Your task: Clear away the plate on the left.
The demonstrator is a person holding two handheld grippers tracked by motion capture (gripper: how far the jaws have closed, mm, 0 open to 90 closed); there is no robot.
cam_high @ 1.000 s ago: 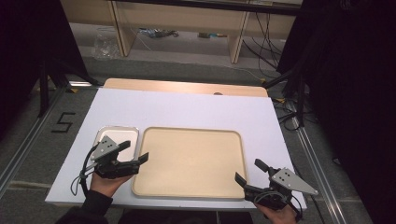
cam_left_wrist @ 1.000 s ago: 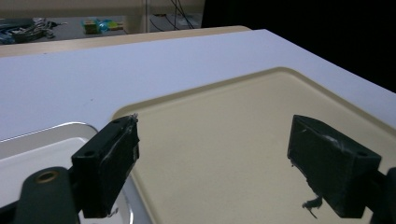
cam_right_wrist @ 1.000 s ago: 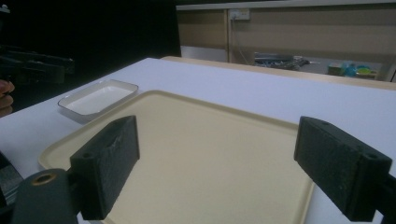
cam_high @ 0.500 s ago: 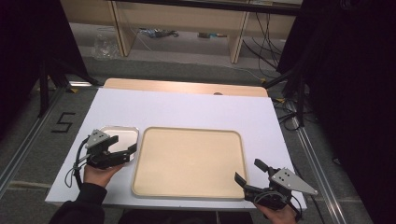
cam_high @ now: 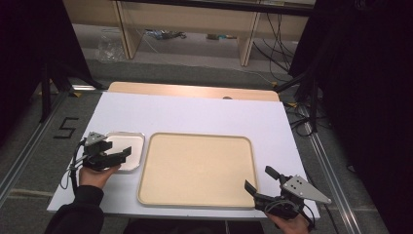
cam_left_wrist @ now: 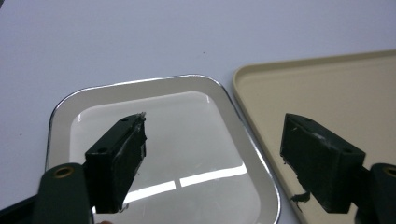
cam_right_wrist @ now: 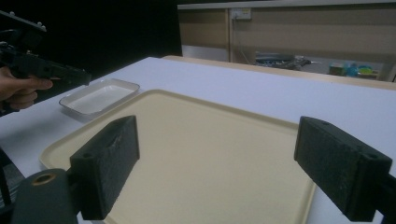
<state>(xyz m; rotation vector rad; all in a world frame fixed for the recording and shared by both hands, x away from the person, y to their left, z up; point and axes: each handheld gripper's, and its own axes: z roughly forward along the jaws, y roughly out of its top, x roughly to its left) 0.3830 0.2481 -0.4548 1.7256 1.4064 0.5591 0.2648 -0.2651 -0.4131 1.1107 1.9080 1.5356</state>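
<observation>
Carefully now: treat the small shiny steel tray with rounded corners (cam_high: 125, 144) as the thing to pick up. It lies flat on the white bench (cam_high: 195, 112), near the left edge, just beside the large beige plastic tray (cam_high: 195, 168) and seemingly apart from it by a thin strip of bench.

Keep the left claw (cam_high: 127, 153) low over the steel tray's right-hand side, jaws wide apart though just lately narrowing a little, with nothing pinched yet. From the left gripper view, note one jaw over the mirror-like floor and the other out over the edge of the beige tray, so that the steel rim runs between them.

Lower until the inner jaw sits inside the wall and the outer jaw drops into the gap between the two trays. Avoid landing that outer jaw on the beige rim; probably little room there, so square the claw to the steel edge first. Close slowly and firmly on the thin wall, since polished metal likely slips. Grip near the middle of that side, not at a rounded corner, to stop the tray swinging when lifted. Lift level.

Leave the right claw (cam_high: 258, 178) where it hovers, by the near right corner of the beige tray, gaping wide and gripping nothing. Hold it ready to steady the big tray should the small one drag against it.
</observation>
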